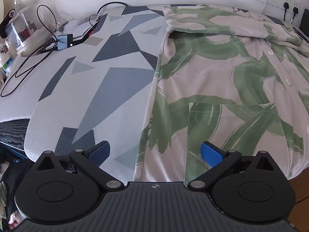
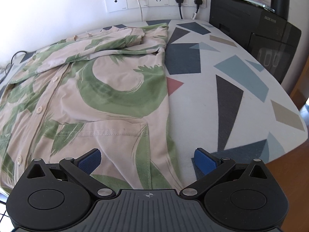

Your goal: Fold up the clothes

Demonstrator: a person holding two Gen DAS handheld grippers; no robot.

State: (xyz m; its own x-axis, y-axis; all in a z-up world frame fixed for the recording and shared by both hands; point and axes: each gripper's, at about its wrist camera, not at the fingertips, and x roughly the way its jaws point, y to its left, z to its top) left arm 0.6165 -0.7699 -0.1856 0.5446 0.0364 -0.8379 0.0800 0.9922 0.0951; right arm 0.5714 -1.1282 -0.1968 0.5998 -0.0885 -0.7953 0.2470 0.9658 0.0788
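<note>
My left gripper [image 1: 155,152] has its blue pads spread wide, holding nothing, straddling the shirt's side edge near the hem. My right gripper [image 2: 147,161] is just as wide apart and empty, over the opposite side edge.

Both hang above a table [image 1: 115,81] covered in a pale cloth with grey and blue triangles. The shirt [image 1: 222,81], beige with green brush strokes, lies flat on it, buttons up, both sleeves already folded in across the chest. Its long axis runs away from me: hem at the near table edge, collar toward the white wall [image 2: 58,9].

Left of the shirt there is a broad bare stretch of cloth, ending in black cables [image 1: 29,63] and a clear organiser [image 1: 21,31] at the far corner. To the right there is bare cloth too, up to a black appliance [image 2: 256,36] at the rounded rim. A socket strip [image 2: 154,0] sits on the wall behind the collar.
</note>
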